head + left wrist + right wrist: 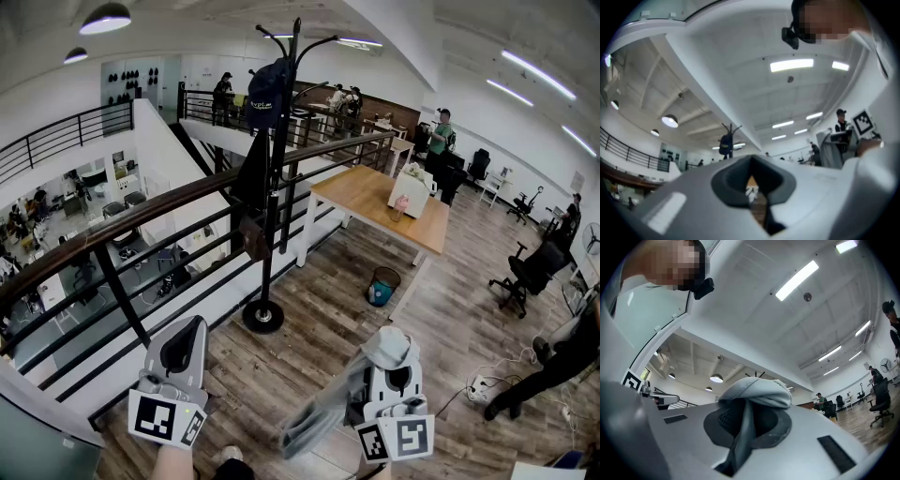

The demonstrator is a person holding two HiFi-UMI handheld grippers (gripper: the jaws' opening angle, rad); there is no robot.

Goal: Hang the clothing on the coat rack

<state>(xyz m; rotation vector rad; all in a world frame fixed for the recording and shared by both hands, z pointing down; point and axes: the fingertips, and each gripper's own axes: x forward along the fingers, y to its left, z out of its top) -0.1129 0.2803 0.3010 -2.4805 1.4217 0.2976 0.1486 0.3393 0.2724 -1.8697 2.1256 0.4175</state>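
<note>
A black coat rack [270,216] stands by the railing, straight ahead of me. Dark clothing and a navy cap [269,92] hang from its top hooks. My right gripper [389,354] is low at the right, shut on a light grey garment [323,412] that bunches over the jaws and trails down to the left. In the right gripper view the garment [757,392] drapes over the right gripper [747,420], with the rack's hook tips [757,375] just behind it. My left gripper [179,352] is low at the left, shut and holding nothing. The left gripper view shows the left gripper [752,177] pointing toward the far coat rack [726,140].
A black railing with a wooden handrail [141,220] runs diagonally beside the rack, with a drop to a lower floor beyond it. A wooden table [370,202] and a blue bin [382,287] stand to the right. Office chairs [530,272], floor cables [478,384] and people are farther right.
</note>
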